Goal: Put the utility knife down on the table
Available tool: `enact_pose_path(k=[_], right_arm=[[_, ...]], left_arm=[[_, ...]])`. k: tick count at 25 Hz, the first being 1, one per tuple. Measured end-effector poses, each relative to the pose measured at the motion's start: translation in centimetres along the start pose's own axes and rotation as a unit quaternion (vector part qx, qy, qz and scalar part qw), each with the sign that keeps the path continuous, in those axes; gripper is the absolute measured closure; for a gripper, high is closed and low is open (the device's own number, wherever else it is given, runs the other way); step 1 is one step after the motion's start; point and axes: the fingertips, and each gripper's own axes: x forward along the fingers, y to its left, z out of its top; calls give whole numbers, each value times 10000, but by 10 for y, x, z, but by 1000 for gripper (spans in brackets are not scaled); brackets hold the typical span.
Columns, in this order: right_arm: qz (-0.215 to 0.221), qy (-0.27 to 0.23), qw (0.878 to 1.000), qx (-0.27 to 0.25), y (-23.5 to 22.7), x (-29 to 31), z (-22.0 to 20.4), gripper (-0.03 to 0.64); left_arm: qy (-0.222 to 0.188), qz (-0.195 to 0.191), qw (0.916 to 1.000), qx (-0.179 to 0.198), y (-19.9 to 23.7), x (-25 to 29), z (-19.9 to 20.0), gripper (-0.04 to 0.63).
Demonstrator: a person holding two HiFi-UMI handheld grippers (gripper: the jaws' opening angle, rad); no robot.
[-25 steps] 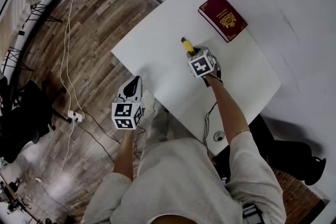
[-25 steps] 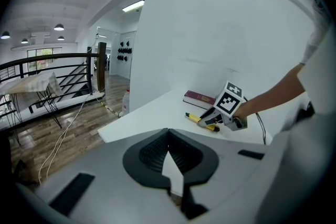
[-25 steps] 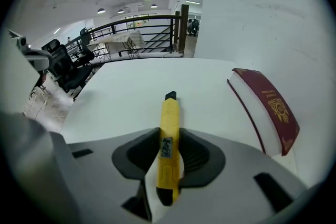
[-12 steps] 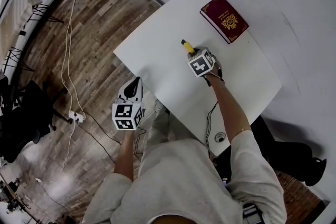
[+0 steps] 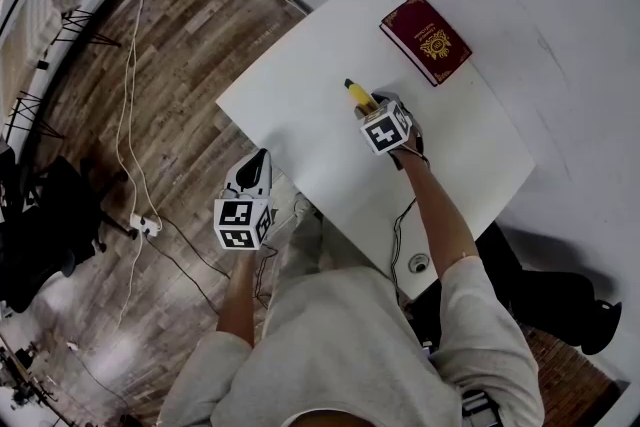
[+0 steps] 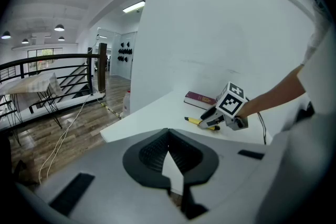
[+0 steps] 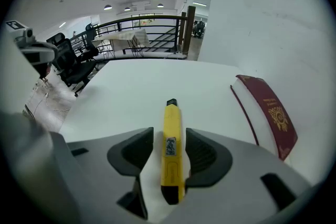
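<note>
- My right claw (image 5: pixel 366 103) (image 7: pixel 170 137) points steeply down at the middle of the table (image 5: pixel 300 85).
- Its jaws are opening, with the knife (image 5: pixel 355 91) (image 7: pixel 171 144) between them. White table shows between the knife and one pad; the other pad is just beside it.
- The yellow knife lies flat on the table, black tip toward the far left edge, back end under the claw.
- A red book (image 5: pixel 426 37) (image 7: pixel 269 113) lies closed at the table's far corner, beside the white wall and well apart from the knife.
- My left claw (image 5: pixel 258 161) (image 6: pixel 168 131) hangs off the near left edge, over the wood floor (image 5: pixel 170 35). Its jaws are together with nothing between them.
- The left gripper view shows the right claw leaning over the knife, with the book behind.
- White cables (image 5: pixel 130 115) trail across the floor, well left of the table.
</note>
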Motion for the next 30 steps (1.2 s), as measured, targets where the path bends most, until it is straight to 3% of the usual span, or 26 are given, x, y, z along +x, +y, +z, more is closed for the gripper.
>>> enact_pose_path(k=[14,20,30], right_arm=[[-371,-696,9966,219,15,-51,-3,596],[-435,-966,9936,381,22,-74,-11,618],[-800,-2307,9647,988,25,-156,10,618]], left_arm=[[-71,-94,9999,97,-8,-4,7,589],[-141,-138,9997,167,-17,-8,12,589],[-381,-117,9987,305,-29,-28,29,589]])
